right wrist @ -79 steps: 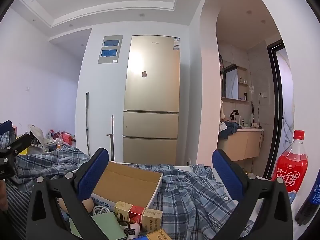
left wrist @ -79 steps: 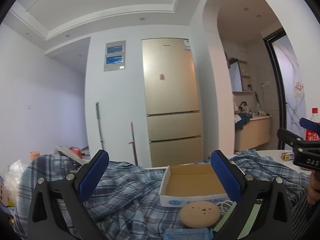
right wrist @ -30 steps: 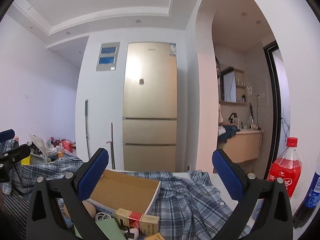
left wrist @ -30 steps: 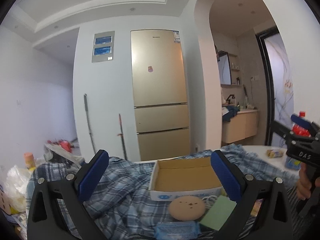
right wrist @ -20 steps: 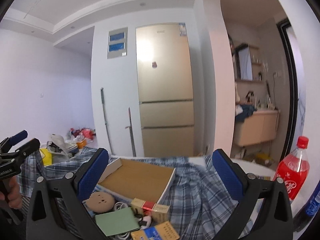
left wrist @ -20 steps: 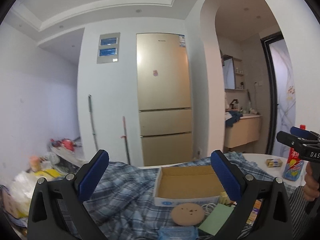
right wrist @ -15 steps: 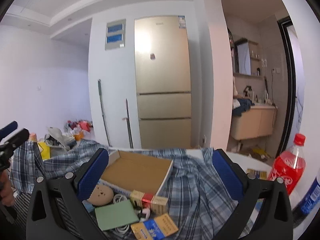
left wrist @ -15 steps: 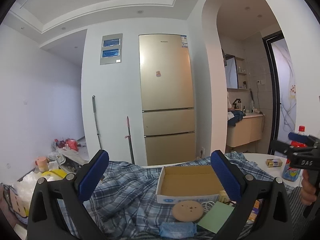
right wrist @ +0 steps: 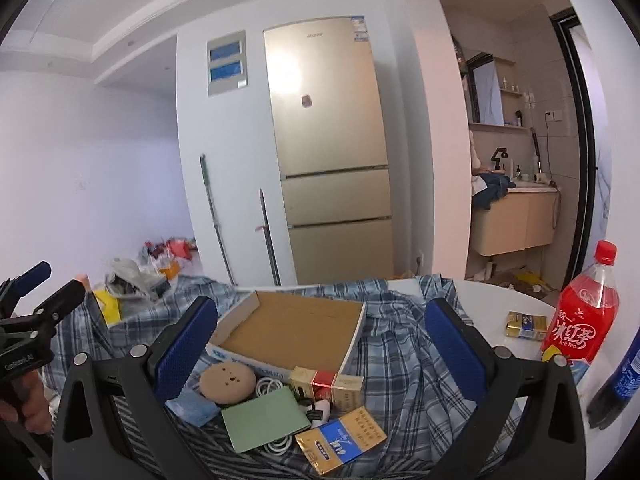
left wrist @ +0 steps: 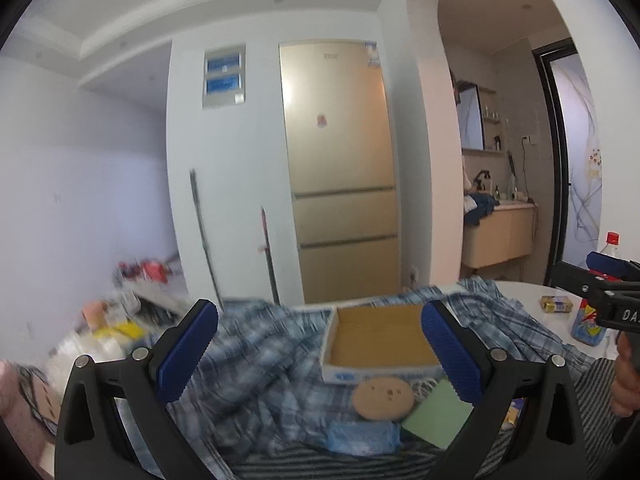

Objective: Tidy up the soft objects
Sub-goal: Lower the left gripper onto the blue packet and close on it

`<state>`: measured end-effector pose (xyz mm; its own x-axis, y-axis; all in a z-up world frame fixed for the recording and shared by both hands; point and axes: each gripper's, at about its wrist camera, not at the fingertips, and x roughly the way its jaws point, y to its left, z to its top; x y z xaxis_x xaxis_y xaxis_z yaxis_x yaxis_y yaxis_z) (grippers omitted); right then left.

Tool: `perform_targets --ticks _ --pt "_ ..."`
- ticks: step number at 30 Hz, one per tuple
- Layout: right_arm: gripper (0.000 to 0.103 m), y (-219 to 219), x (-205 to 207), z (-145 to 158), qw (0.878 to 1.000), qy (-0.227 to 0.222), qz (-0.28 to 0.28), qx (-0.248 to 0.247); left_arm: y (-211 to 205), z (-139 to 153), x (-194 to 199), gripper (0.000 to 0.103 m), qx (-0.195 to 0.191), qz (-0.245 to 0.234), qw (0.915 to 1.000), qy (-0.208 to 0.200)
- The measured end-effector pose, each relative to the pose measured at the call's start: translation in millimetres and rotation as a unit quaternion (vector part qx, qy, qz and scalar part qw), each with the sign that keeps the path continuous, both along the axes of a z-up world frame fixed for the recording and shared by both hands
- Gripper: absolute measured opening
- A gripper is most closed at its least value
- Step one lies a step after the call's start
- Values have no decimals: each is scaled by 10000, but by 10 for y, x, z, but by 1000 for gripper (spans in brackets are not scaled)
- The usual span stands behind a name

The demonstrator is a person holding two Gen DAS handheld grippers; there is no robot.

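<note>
Evidently nothing is organised yet. Both claws, left gripper (left wrist: 320, 352) and right gripper (right wrist: 322, 350), stand spread and empty. Just ahead of them lies the round tan cushion (right wrist: 227, 378) beside a blue soft pack (right wrist: 191, 407); beyond, the cardboard box (right wrist: 296, 328) is bare, on the rumpled plaid shirt (right wrist: 404, 364).

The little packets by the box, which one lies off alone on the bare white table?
The gold packet beside the red iced-tea bottle; the red-striped and blue-and-gold ones lie on cloth.
</note>
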<state>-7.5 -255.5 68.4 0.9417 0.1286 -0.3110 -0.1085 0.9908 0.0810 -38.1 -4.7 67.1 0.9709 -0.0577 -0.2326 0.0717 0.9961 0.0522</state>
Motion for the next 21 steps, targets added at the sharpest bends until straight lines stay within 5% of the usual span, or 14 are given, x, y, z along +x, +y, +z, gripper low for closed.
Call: perform_targets --ticks 10,16,21 --pt "103 199 196 -382 9992 193 -166 -302 32 -472 392 103 118 -232 9914 1285" --pt "103 249 371 -694 9963 740 -121 -414 -23 -945 908 101 -22 -763 9637 2559" --pt "103 279 429 -810 9943 973 -47 -425 -83 -1202 1051 99 -45 -1067 9452 3086"
